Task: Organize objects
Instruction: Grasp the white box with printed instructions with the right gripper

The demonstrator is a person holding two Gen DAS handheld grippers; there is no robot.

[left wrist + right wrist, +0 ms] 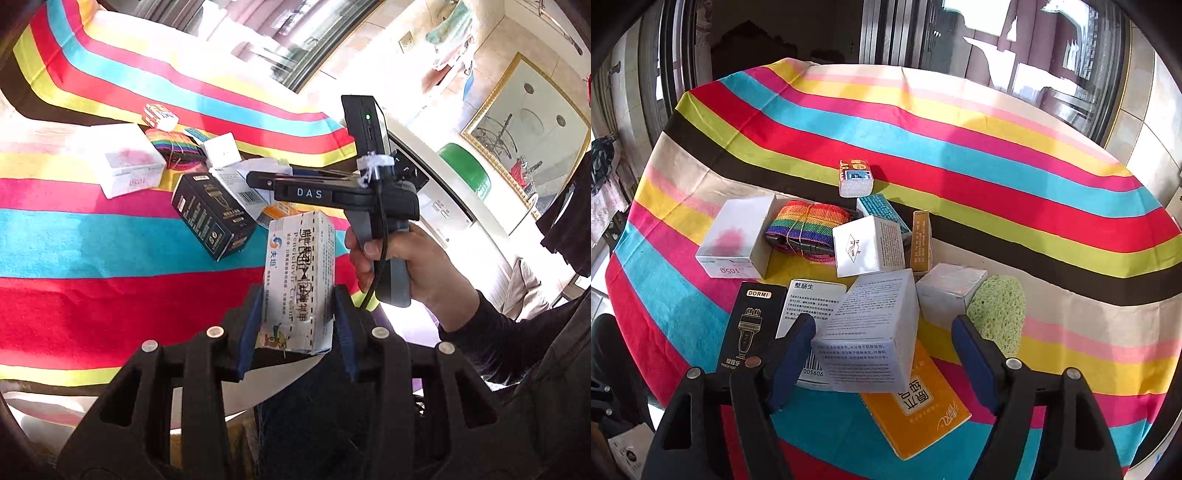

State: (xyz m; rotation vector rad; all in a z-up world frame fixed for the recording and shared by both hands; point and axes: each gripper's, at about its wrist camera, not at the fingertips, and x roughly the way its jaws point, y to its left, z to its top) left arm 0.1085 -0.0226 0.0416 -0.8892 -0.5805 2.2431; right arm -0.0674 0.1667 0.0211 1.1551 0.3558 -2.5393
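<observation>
Holding a white medicine box [297, 280] up off the striped desk [92, 302], the left gripper [295, 325] has its blue pads squeezed on both sides of it. The right gripper [882, 354] hangs partly spread over the pile, not gripping, with a grey-white printed box [871, 332] lying between its fingers, a black DORMI box [750, 325] left of that and a green sponge [997, 310] to the right.
</observation>
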